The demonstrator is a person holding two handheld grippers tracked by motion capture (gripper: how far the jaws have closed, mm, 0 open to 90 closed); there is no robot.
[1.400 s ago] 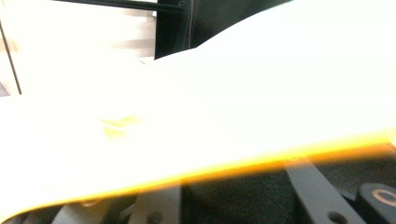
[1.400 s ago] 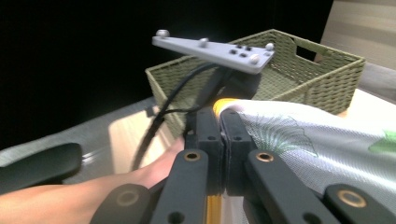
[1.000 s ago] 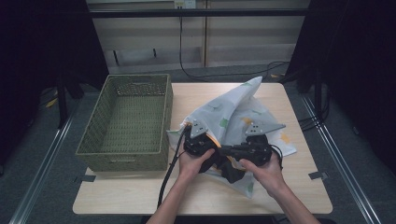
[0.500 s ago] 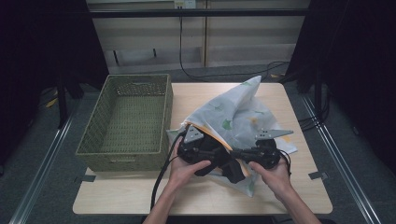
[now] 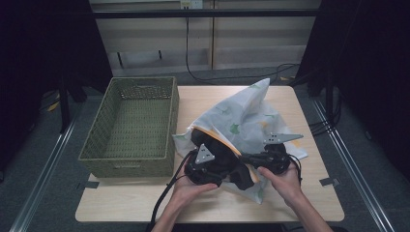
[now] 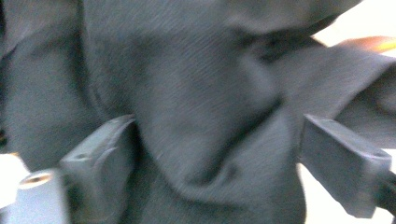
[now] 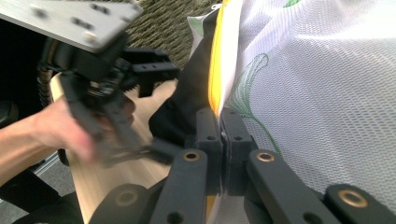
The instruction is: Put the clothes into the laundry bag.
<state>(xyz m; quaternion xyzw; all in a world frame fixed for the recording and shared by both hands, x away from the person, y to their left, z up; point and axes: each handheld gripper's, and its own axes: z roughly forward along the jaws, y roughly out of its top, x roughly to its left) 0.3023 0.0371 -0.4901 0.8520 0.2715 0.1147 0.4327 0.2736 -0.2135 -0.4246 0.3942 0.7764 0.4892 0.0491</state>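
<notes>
**Mesh laundry bag pinched open while dark cloth sits at its mouth**

The pale wooden surface (image 5: 300, 203) is a smooth rectangular board with rounded corners. On its left side stands a rectangular woven basket (image 5: 130, 125), olive green, coarse in weave, with straight walls and a flat bottom.

Right of the basket, touching its near right corner, lies a white mesh laundry bag (image 5: 241, 121), fine-netted, printed with green leaf shapes and edged at its mouth with an orange-yellow band. It is crumpled into a peak that points toward the far right. At its near mouth sits a black garment (image 5: 220, 154), a soft, matte, finely ribbed fabric bunched in thick folds.

The left gripper (image 5: 208, 166), black with a grey triangular plate on top, is at the garment on the near left of the bag. Its fingers (image 6: 100, 158) stand wide apart with folds of the dark cloth lying between them; they have just been opening, and the pads do not press on the fabric.

The right gripper (image 7: 219, 135) sits on the near right. Its fingers are closed tight on the bag's orange-edged rim, the mesh pinched flat between the pads.
</notes>
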